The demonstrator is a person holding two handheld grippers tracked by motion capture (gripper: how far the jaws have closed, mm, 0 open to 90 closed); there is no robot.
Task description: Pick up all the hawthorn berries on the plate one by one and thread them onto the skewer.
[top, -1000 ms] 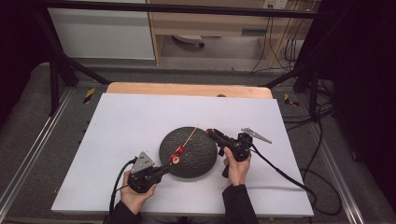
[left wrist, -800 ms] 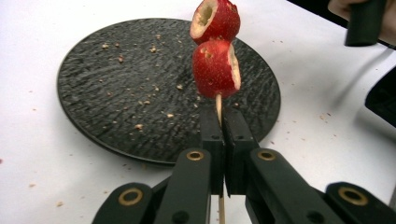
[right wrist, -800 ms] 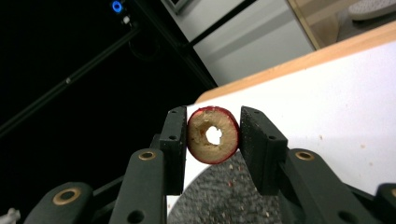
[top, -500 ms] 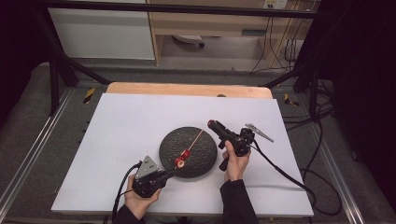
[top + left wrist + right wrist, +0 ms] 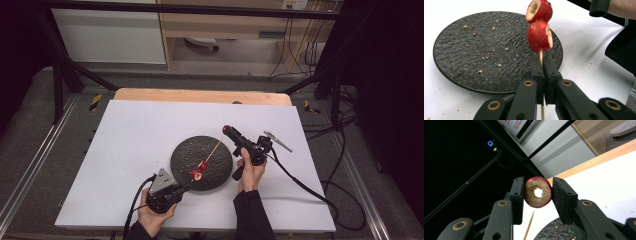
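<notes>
A thin wooden skewer (image 5: 212, 152) slants up over the dark round plate (image 5: 186, 152). My left gripper (image 5: 186, 184) is shut on its lower end. In the left gripper view the jaws (image 5: 543, 65) pinch the skewer (image 5: 540, 55), which carries two red cored fruit pieces (image 5: 539, 37), one above the other. My right gripper (image 5: 226, 129) hangs just past the skewer's tip, shut on a third red cored fruit piece (image 5: 538, 192). Its centre hole faces the camera. The skewer's point (image 5: 529, 223) lies below that piece, apart from it.
Crumbs are scattered on the plate (image 5: 486, 50) and on the white table sheet (image 5: 135, 135). A wooden strip (image 5: 200, 95) runs along the table's far edge. Black cables (image 5: 300, 182) trail from both grippers. Dark frame bars (image 5: 506, 150) stand behind the table.
My right gripper with its fruit piece has shifted a little away from the plate's middle, toward the far side. The left gripper and skewer have swung slightly to the right.
</notes>
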